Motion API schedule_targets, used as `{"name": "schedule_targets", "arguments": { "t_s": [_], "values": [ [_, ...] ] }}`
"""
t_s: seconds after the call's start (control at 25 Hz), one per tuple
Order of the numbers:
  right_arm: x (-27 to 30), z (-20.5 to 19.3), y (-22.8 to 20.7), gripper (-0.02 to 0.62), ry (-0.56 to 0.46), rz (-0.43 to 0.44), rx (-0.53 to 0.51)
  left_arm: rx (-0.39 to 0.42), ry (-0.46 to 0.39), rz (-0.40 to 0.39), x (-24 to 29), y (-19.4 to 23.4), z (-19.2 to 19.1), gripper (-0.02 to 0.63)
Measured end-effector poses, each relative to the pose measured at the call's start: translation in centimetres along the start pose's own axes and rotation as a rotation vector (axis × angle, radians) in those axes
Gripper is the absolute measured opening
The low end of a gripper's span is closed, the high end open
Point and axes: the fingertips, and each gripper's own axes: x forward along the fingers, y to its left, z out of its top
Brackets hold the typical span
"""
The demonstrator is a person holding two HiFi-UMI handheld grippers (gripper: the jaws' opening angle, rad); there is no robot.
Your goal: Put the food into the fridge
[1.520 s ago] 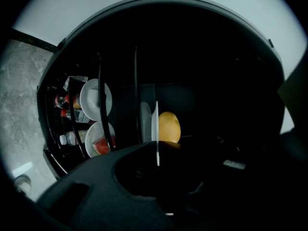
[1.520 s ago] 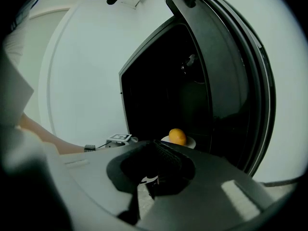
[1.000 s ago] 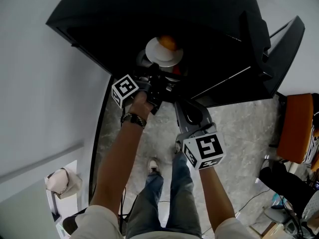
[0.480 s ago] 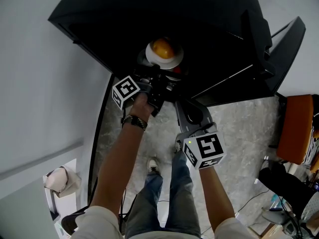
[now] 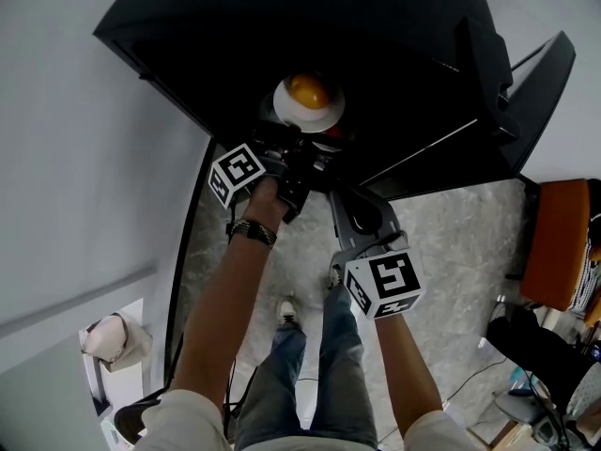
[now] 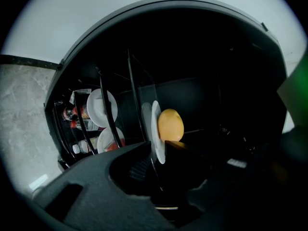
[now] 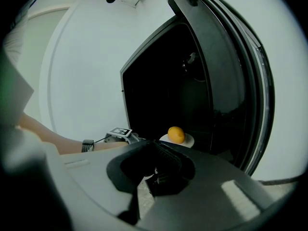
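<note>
A white plate (image 5: 308, 111) carrying an orange fruit (image 5: 310, 90) sits inside the open black fridge (image 5: 235, 26). My left gripper (image 5: 299, 139) reaches into the fridge at the plate's near rim. In the left gripper view the plate (image 6: 156, 129) appears edge-on, with the fruit (image 6: 170, 125) on it and its rim between the jaws of the left gripper (image 6: 161, 158). Those jaws are opening and the pads stand off the rim. My right gripper (image 5: 338, 195) hangs lower, outside the fridge, its fingers together on nothing. From there the plate (image 7: 187, 139) and fruit (image 7: 176, 134) show ahead of the right gripper (image 7: 156, 174).
Two more white plates (image 6: 102, 107) (image 6: 109, 139) and small bottles (image 6: 77, 113) fill other shelves. The fridge door (image 5: 531, 92) stands open at the right. Below is a marble floor (image 5: 441, 252), the person's legs and shoe (image 5: 289, 313), and an orange chair (image 5: 559, 242) at far right.
The fruit on the plate now shows brighter and a little nearer to me. The left gripper has eased slightly back and left. The right gripper has stayed still.
</note>
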Motion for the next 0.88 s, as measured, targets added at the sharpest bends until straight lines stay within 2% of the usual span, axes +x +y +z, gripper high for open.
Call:
{"name": "schedule_targets", "arguments": {
  "t_s": [0.28, 0.44, 0.64, 0.8, 0.88],
  "values": [
    [0.2, 0.4, 0.0, 0.006, -0.005, -0.001, -0.007, 0.005, -0.001, -0.017, -0.9, 0.4, -0.1, 0.132],
    [0.1, 1.0, 0.4, 0.006, -0.014, -0.005, -0.018, 0.054, 0.036, -0.039, -1.8, -0.2, -0.7, 0.138],
    [-0.8, 2.3, 1.2, 0.005, -0.034, -0.017, -0.04, 0.298, 0.097, -0.016, -4.1, -1.8, -1.2, 0.079],
    [-2.0, 3.5, 2.1, 0.005, -0.046, -0.033, -0.063, 0.444, 0.142, -0.007, -6.6, -3.2, -1.6, 0.001],
    [-2.6, 4.3, 2.7, 0.006, -0.054, -0.035, -0.08, 0.536, 0.17, -0.014, -7.7, -4.3, -1.8, -0.002]
  ]
}}
